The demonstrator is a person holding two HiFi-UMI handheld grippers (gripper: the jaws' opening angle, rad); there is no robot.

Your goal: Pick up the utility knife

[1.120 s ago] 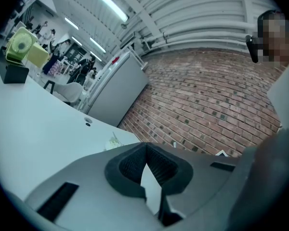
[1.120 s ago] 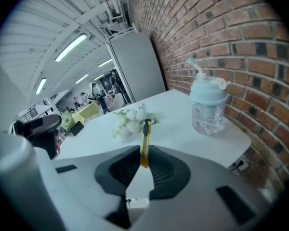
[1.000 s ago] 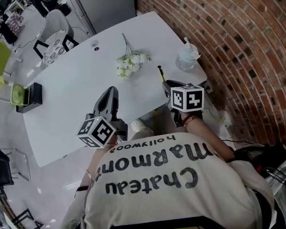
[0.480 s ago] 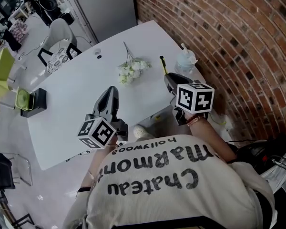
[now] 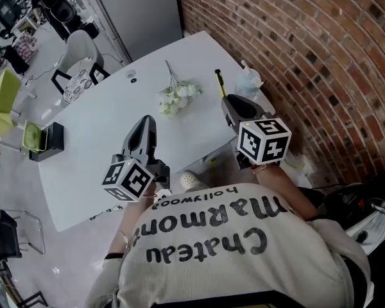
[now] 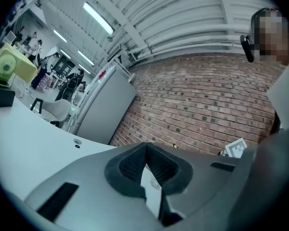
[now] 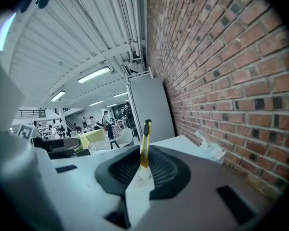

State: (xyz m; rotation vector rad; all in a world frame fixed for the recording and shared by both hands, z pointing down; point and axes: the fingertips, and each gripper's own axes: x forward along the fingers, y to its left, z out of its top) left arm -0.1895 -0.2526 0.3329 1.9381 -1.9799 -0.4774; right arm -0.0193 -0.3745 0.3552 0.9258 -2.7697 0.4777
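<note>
The utility knife (image 5: 219,82) is slim and yellow with a black end. It sticks out forward from my right gripper (image 5: 229,101), above the right side of the white table (image 5: 96,133). In the right gripper view the knife (image 7: 144,143) rises from between the pads, its tip clear above the tabletop, and my right gripper (image 7: 143,166) is shut on its near end. My left gripper (image 5: 145,123) hovers over the table's near middle. In its own view, my left gripper (image 6: 145,150) has its pads touching at the tips with nothing between them.
A small white flower sprig (image 5: 176,98) lies mid-table, left of the knife. A clear crumpled bag (image 5: 247,79) sits by the brick wall (image 5: 308,56). A black box (image 5: 46,138) stands on the table's left end. A chair (image 5: 80,53) stands beyond it.
My right gripper has lifted and moved forward with the knife, which lay on the table beside the flowers a second ago. The left gripper has hardly moved.
</note>
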